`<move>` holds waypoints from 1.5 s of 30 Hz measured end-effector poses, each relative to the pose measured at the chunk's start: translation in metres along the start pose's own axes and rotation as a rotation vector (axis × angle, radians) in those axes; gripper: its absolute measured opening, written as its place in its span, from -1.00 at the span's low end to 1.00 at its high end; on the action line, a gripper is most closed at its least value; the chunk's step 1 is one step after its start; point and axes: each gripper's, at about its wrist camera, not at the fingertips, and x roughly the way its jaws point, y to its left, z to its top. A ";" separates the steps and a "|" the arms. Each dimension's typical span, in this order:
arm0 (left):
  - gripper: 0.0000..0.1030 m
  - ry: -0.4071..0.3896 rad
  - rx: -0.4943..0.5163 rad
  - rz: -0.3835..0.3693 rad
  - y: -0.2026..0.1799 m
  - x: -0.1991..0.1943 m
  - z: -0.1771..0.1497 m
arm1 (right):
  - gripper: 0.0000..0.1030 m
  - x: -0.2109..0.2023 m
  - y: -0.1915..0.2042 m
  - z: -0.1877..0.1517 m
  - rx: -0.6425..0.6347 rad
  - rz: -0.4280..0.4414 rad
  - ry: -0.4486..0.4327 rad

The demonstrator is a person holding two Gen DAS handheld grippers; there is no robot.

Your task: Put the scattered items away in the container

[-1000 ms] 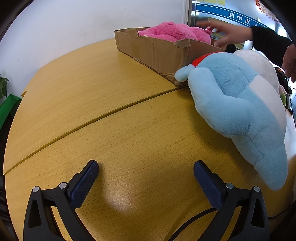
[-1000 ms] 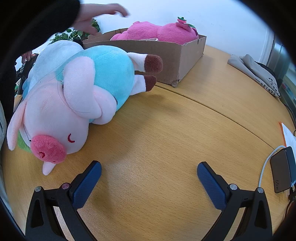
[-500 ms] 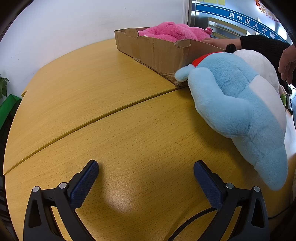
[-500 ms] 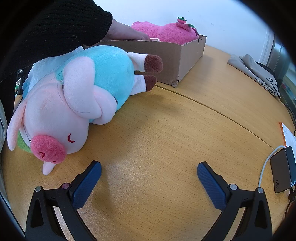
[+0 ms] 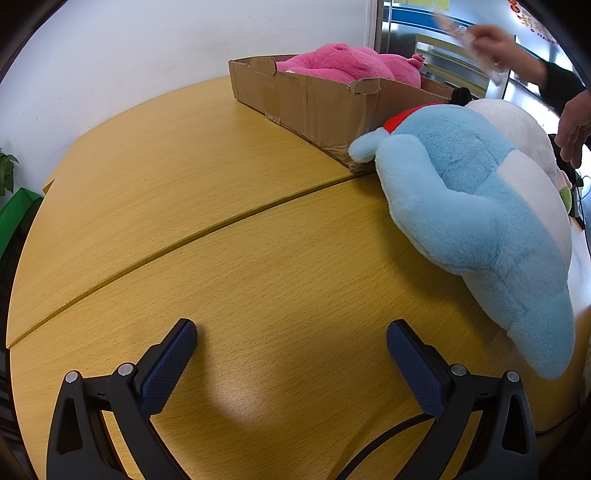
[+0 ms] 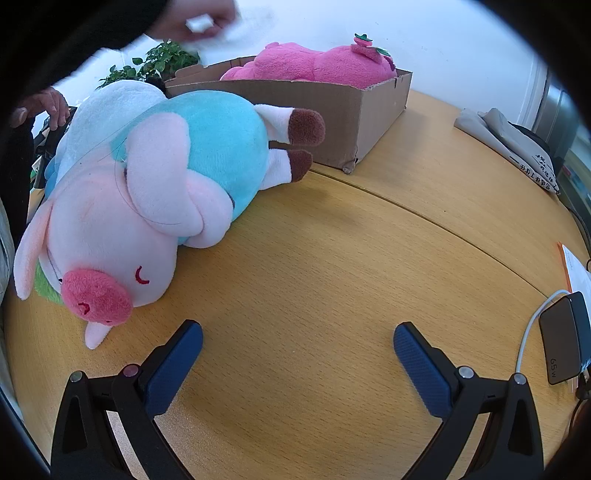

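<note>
- A blurred hand above the box holds something white, unreadable.
- Pig toy lies sideways, hooves touching the box.
- Left tongs and right tongs gape wide, empty.

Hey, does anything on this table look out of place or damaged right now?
Yes. The cardboard box has a torn, ragged rim and a crushed bottom corner. The pig plush lies tipped on its side on the table, outside the box, while the pink plush is already inside.
</note>
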 end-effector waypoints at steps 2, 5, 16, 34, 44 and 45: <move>1.00 0.000 0.000 0.000 0.000 0.000 0.000 | 1.00 0.000 0.000 0.000 0.000 0.000 0.000; 1.00 0.000 0.001 -0.001 0.000 0.001 0.000 | 1.00 0.000 0.000 0.000 0.000 0.000 0.000; 1.00 0.000 0.002 -0.001 0.000 0.001 0.000 | 1.00 0.000 0.000 0.000 0.000 0.000 0.000; 1.00 0.000 0.005 -0.003 0.000 0.003 0.000 | 1.00 0.002 0.000 0.001 0.001 -0.001 -0.001; 1.00 0.000 0.005 -0.004 0.000 0.004 0.001 | 1.00 0.002 0.000 0.001 0.001 -0.001 -0.001; 1.00 0.000 0.005 -0.004 0.000 0.004 0.000 | 1.00 0.002 0.000 0.001 0.001 -0.001 -0.001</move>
